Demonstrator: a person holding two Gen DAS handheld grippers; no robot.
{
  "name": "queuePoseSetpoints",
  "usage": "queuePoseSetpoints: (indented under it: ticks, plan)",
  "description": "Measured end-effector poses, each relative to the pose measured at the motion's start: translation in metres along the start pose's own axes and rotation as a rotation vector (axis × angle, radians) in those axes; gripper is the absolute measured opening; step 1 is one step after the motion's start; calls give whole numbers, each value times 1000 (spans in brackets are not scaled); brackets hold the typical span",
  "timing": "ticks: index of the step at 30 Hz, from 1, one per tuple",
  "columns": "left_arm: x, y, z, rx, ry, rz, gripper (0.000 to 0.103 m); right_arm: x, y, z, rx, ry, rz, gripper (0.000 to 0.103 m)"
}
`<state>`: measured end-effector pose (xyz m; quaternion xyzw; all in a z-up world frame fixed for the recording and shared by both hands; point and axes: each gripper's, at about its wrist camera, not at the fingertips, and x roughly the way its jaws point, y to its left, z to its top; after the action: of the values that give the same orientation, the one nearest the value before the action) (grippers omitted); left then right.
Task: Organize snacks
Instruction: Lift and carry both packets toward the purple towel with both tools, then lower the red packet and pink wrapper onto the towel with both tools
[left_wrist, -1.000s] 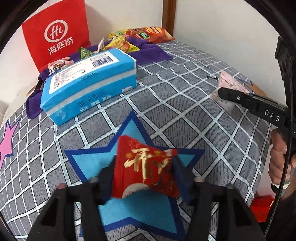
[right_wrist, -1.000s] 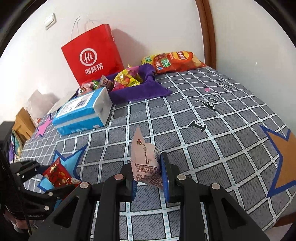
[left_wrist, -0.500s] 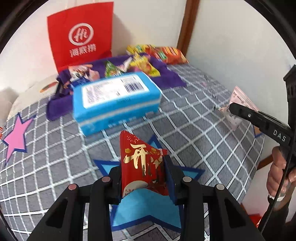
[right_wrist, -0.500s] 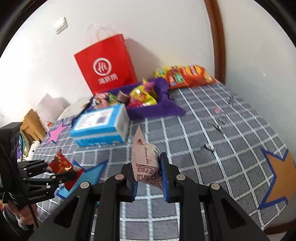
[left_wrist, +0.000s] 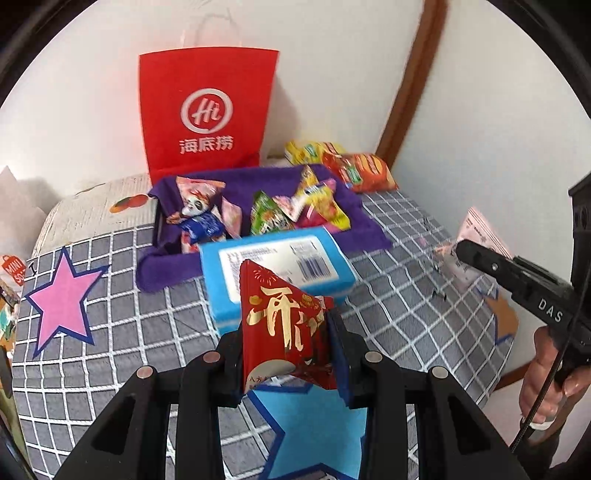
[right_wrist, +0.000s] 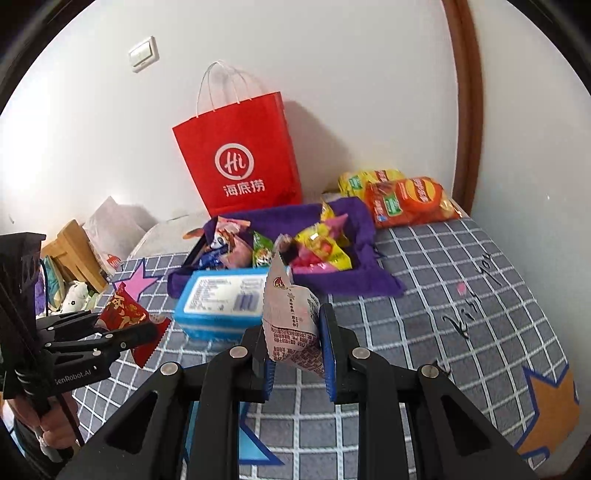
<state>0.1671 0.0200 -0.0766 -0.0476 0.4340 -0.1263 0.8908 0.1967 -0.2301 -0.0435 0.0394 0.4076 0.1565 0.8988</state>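
Both packets are now riding clear of the bed (left_wrist: 110, 332), where a second ago they were sitting low over the checked cover; the purple tray is coming closer in both views. The left hand-held gripper (left_wrist: 286, 354) has just been closing, and its jaws are now clamping the red packet (left_wrist: 284, 325) with gold lettering, lifted off the blue star it was lying on. The right hand-held gripper (right_wrist: 297, 354) is holding its jaws narrow on the pale pink packet (right_wrist: 290, 325), as it was a second ago. I judge both pickups are done and the carry toward the tray is under way, with the drop still to come.

Largest of the containers, the red paper bag (right_wrist: 240, 155) is standing upright against the wall behind the tray; what is inside it cannot be seen. In front of it the purple tray (right_wrist: 351, 284) is lying on the bed and holding a loose heap of small snack packets (right_wrist: 321, 251): yellow, pink and green ones on the right side, a panda-printed one and a blue one on the left. The blue box (left_wrist: 277, 269) is sitting shut just in front of the tray, between the tray and both held packets. Two chip bags (right_wrist: 406, 199), orange and yellow, are lying outside the tray near the wall.
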Motion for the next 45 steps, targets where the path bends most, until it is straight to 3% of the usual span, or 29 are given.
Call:
queuePoseSetpoints:
  ticks: [8,18,29,40,45]
  plan:
    - [-7,38,26,-81,-35,35,34,8,14,35,-42,-9,6,21]
    - [-17,77,82,-129,-104,96,34,31,21,104,-63,-20,-17,21]
    - [-1,94,132,-166,-145,68,34,93,29,159,-8,5,86,21]
    - [33,98,165,-192,-123,74,34,167,38,175,-23,54,130,21]
    - [61,94,174,-194,-108,61,34,215,25,167,-20,173,103,21]
